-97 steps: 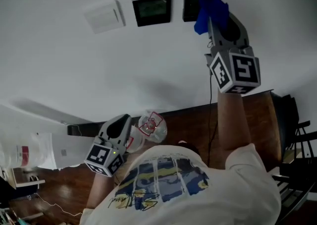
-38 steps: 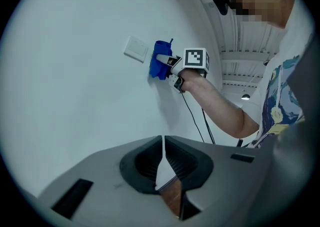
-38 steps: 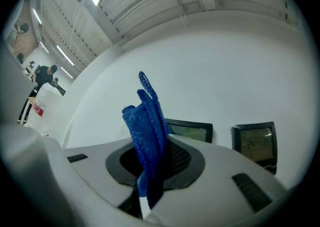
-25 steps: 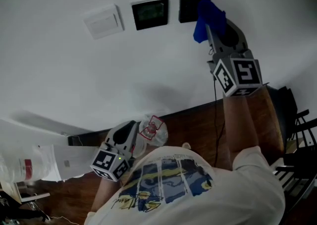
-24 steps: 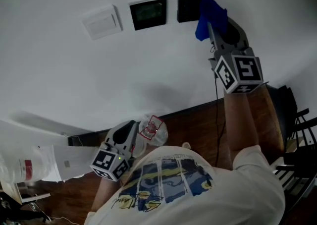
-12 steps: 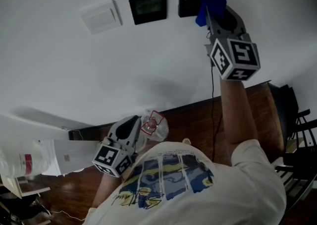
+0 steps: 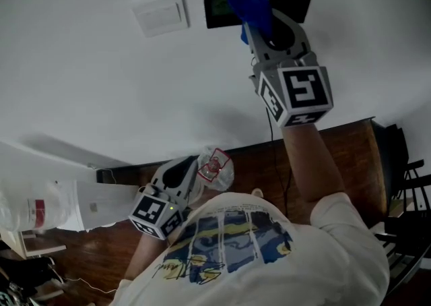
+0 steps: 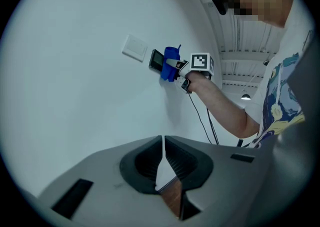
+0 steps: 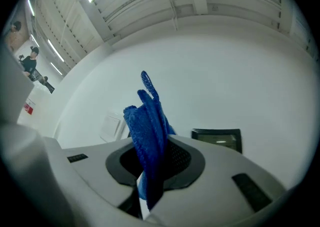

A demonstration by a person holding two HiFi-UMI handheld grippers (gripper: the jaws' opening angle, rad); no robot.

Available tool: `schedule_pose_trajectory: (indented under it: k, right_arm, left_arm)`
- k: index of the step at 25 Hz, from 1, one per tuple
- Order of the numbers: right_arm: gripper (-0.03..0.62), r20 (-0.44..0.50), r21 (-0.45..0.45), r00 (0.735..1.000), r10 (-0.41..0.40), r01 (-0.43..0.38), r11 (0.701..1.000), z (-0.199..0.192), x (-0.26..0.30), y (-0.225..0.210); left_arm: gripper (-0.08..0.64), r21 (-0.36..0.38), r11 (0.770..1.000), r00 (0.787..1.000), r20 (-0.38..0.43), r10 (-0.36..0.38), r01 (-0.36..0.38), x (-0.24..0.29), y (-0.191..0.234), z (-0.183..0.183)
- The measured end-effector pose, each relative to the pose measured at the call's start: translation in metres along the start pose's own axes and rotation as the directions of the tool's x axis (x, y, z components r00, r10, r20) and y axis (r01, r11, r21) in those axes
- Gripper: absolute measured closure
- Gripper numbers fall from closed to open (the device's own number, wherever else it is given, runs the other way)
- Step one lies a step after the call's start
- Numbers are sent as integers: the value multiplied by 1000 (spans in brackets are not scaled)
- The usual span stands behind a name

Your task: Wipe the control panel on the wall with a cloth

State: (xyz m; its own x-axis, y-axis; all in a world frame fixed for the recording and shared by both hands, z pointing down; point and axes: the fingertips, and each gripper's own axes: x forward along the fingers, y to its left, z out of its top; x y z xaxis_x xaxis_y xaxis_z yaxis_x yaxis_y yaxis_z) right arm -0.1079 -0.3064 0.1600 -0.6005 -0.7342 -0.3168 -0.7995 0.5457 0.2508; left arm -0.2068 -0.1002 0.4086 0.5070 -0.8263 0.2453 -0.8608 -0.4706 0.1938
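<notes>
The control panel, a dark framed screen on the white wall, sits between a white switch plate on its left and a second dark panel on its right. The blue cloth lies over its right edge and looks to be against the wall there, though contact cannot be confirmed. The right gripper is raised to the wall with its jaws clamped on the cloth, which stands out past the tips as a bunched wad. Because only a small wad meets the surface, the wipe probably goes best in short overlapping passes across the whole screen. Pressure should be light, and the jaw tips should stay behind the fabric and off the glass. The left gripper hangs low by the person's waist, well away from the wall, its jaws closed together with nothing between them. Just beside it is a crumpled clear plastic bag with a red-and-white label, and a white bag lies further left. What either holds cannot be made out.
</notes>
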Motion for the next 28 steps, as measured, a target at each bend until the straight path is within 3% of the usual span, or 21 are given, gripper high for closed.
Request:
schedule_pose_trajectory:
  k: [7,12,15,19,23,28]
  right_arm:
    - [505,1,13,992,129,-129,992,-1,24,66]
    - [505,32,-4,985,167,-167,986,6,18,71]
    - [504,37,2,992,123,-123,992,9,-2,42]
    - [504,16,-9,1000,-12,12,1000,8,-36,-25]
    - [504,-4,-14,990,-140,140,990,-1,-55,-93]
    - [504,-45,-29,976,-213,212,977,-14,-55,-140]
  left_arm:
    - [543,-16,1000,1000,12,23,-23,-11,12,-3]
    - [543,-20,1000,1000,8,12,-12,-10,12,-2]
    - [543,-20,1000,1000,9,9,-8,-7,11,-1]
    - [543,-11,1000,1000,-1,-11,11,3,3,-1]
    - [543,-14,1000,1000,0,-28,28,15,-7,1]
    - [543,-3,999,999,-7,-36,36,26,-19,3]
